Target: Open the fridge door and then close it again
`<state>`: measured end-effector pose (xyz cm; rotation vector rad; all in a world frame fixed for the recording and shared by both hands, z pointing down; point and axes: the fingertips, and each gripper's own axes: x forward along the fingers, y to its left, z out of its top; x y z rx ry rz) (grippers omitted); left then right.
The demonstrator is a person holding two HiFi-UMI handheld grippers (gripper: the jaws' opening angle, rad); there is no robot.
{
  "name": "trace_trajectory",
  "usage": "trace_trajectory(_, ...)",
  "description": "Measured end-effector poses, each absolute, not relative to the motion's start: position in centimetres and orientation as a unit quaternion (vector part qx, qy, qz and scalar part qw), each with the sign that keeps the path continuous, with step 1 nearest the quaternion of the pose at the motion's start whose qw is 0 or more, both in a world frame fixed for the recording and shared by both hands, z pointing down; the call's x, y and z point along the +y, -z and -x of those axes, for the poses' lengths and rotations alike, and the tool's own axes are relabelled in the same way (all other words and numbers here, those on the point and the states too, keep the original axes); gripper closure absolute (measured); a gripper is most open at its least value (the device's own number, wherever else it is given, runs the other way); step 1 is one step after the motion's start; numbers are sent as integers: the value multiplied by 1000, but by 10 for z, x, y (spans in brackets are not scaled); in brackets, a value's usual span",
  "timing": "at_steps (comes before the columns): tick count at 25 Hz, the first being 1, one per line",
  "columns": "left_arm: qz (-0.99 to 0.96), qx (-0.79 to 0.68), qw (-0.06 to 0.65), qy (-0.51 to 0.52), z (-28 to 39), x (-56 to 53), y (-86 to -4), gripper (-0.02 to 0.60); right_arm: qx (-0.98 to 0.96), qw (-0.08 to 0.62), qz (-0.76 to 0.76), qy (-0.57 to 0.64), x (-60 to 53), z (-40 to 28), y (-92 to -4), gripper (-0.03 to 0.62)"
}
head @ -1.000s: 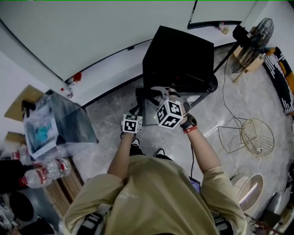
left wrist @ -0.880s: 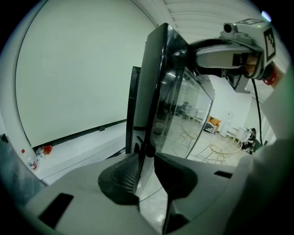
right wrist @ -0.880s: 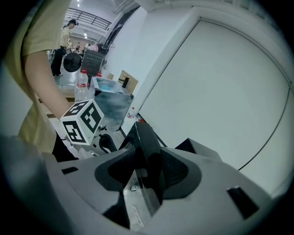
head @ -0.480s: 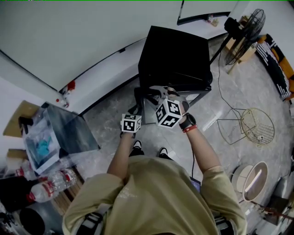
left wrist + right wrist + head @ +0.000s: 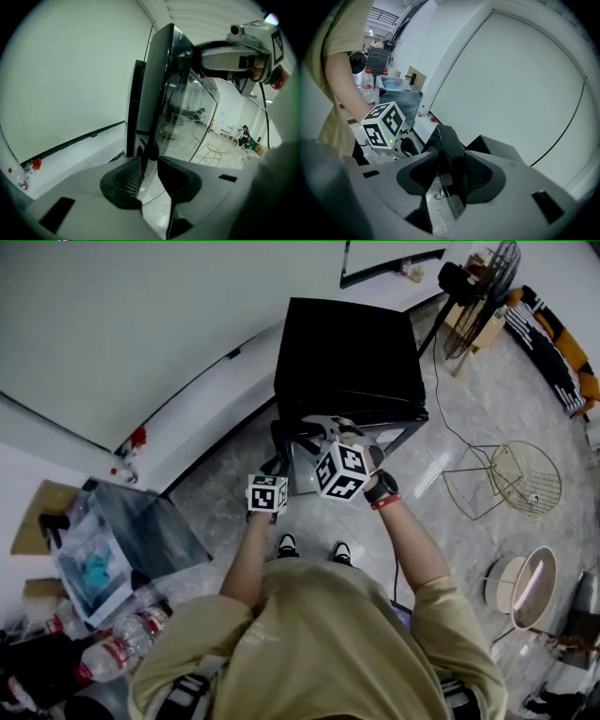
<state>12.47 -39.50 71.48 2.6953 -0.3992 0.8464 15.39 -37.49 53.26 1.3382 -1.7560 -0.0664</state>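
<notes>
Far left of the fridge (image 5: 347,352) I've got a clear plastic box (image 5: 127,535) on the floor with something blue inside that I can't identify. Below it are water bottles (image 5: 112,651), partly cut off at the frame edge.

Nearer the fridge, my left hand-held gripper (image 5: 150,161) is clamped on the fridge door (image 5: 161,93). In the left gripper view the door's dark edge runs straight up between the two pads, with the ribbed left pad against it. From the head view I only get its marker cube, and the jaws of the left hand-held gripper (image 5: 278,463) are tucked out of sight beyond it.

The door stands open, swung out from the fridge's front toward me. Its glass throws back reflections of the room, so I can't see the shelves. The fridge's inside is hidden from the head camera by its black top.

Right of that, my right hand-held gripper (image 5: 450,173) is closed on the same door, higher up, with the panel's corner wedged between the pads. The left cube shows just beyond it.

Further right of the fridge sits a wire frame (image 5: 511,479), and a fan (image 5: 478,282) is clipped by the top edge. My own torso blocks the floor below the door.
</notes>
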Motion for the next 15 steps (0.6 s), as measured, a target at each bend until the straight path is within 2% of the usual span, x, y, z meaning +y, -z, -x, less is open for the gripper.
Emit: trace_trajectory(15,-939,-120,149,-286,-150,-426,-714,474,-685,446,-576,-10,-404,-176,-532,410)
